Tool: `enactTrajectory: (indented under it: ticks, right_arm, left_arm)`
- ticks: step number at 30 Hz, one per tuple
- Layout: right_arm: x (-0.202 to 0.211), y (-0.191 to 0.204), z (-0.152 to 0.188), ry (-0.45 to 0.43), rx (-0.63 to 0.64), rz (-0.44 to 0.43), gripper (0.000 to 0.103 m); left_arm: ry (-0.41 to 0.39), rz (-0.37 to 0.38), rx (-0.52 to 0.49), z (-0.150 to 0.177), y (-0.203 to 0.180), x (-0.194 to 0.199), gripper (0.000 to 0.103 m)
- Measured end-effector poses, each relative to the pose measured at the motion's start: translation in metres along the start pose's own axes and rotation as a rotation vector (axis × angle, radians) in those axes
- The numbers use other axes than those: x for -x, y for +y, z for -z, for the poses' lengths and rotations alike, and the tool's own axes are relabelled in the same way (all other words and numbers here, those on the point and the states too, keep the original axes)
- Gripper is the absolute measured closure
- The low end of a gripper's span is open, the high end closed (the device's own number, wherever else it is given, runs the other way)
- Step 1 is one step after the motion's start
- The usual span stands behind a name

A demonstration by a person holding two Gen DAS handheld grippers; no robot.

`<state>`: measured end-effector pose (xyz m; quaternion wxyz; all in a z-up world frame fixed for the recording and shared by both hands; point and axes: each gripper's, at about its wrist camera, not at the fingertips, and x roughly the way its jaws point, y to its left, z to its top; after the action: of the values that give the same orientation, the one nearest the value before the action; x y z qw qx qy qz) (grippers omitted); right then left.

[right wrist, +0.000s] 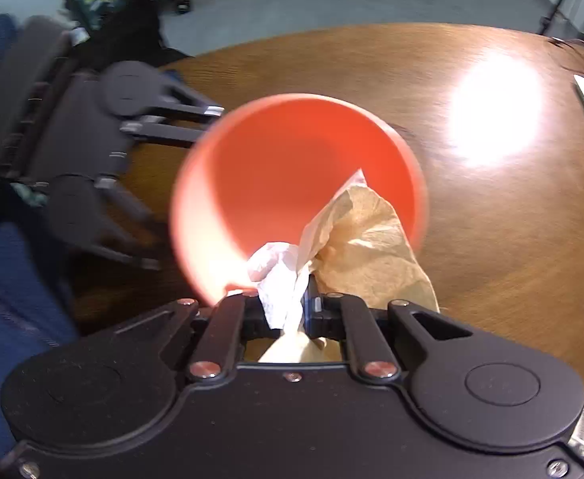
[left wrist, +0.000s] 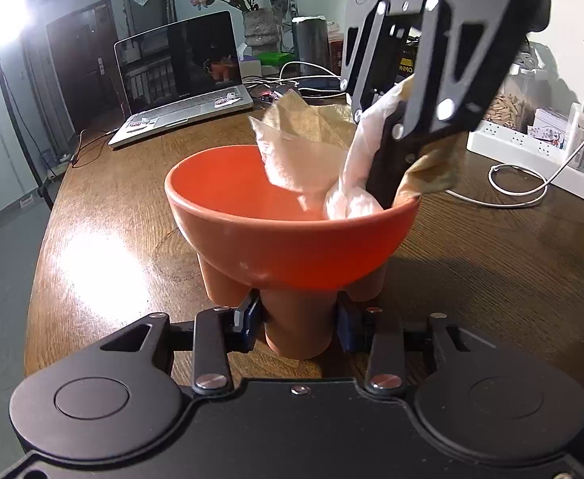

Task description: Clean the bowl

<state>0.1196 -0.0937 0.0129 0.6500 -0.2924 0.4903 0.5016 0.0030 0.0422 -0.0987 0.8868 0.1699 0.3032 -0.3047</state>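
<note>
An orange bowl [left wrist: 292,239] on stubby legs stands on the wooden table [left wrist: 112,219]. My left gripper [left wrist: 298,319] is shut on the bowl's front leg [left wrist: 298,327]. My right gripper [left wrist: 387,183] reaches down into the bowl at its right inner wall, shut on a crumpled paper towel [left wrist: 312,147], white and brown-stained. In the right wrist view the right gripper [right wrist: 288,307] pinches the towel [right wrist: 364,239] at the near rim of the bowl [right wrist: 276,167]. The left gripper [right wrist: 132,159] shows at the left, blurred.
An open laptop [left wrist: 180,76] sits at the back left of the table. A vase of flowers [left wrist: 258,20], containers and cables stand behind the bowl. A white power strip [left wrist: 531,155] with a white cable lies at the right.
</note>
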Motion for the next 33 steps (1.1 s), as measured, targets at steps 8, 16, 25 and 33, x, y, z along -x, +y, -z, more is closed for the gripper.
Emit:
enactTrajectory:
  ticks: [8, 16, 25, 33]
  right_arm:
    - [0.032, -0.003, -0.047, -0.254, -0.031, -0.075, 0.093]
    - [0.008, -0.068, -0.055, -0.223, -0.123, 0.088, 0.092]
    - [-0.029, -0.092, 0.003, -0.013, -0.205, 0.151, 0.092]
    - [-0.035, -0.011, 0.031, 0.127, 0.012, 0.017, 0.092]
  left_arm:
    - [0.006, 0.004, -0.005, 0.000, -0.003, 0.000, 0.066]
    - [-0.003, 0.008, 0.015, -0.003, 0.003, 0.001, 0.065]
    - [-0.030, 0.014, 0.004, -0.009, 0.003, 0.004, 0.066]
    - [-0.029, 0.015, -0.048, -0.009, -0.002, 0.002, 0.066]
